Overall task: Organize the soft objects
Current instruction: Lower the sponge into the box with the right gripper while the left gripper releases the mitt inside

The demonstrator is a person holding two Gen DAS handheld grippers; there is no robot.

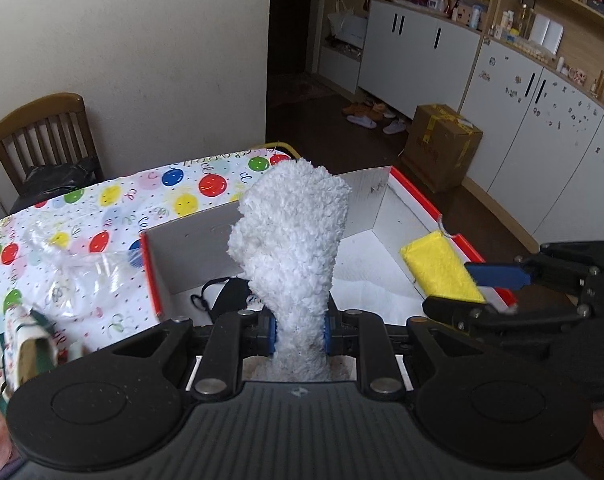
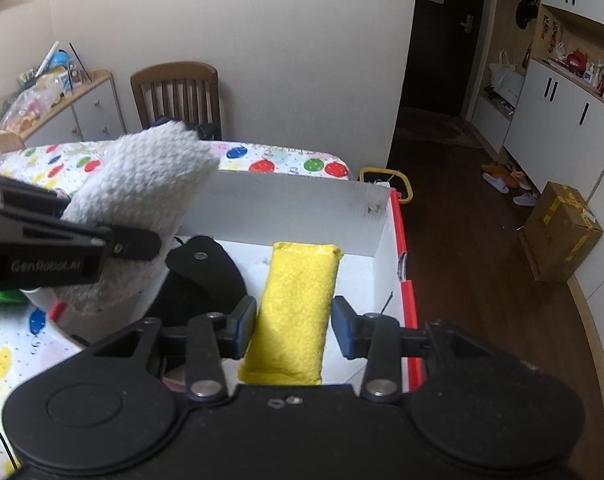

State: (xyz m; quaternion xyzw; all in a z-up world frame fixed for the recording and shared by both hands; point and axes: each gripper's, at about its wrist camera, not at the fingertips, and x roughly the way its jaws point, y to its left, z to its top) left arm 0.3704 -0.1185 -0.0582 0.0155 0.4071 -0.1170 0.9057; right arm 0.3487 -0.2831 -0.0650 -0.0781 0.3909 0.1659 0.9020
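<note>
My left gripper [image 1: 300,330] is shut on a fluffy white sock [image 1: 290,240] and holds it upright over the near edge of a white box with a red rim [image 1: 433,208]. The sock also shows in the right wrist view [image 2: 142,184]. A yellow sponge-like cloth [image 2: 298,312] lies between the pads of my right gripper [image 2: 294,328]; the jaws stand a little apart from its sides, so it is open. The yellow cloth [image 1: 441,268] and right gripper [image 1: 489,286] show at the box's right side in the left wrist view. A black soft item [image 2: 206,272] lies inside the box.
The box sits on a table with a balloon-print cloth [image 1: 102,208]. A clear plastic bag [image 1: 74,276] and a patterned item [image 1: 26,344] lie left of the box. A wooden chair [image 2: 178,96] stands behind the table. A cardboard carton [image 2: 561,232] is on the floor.
</note>
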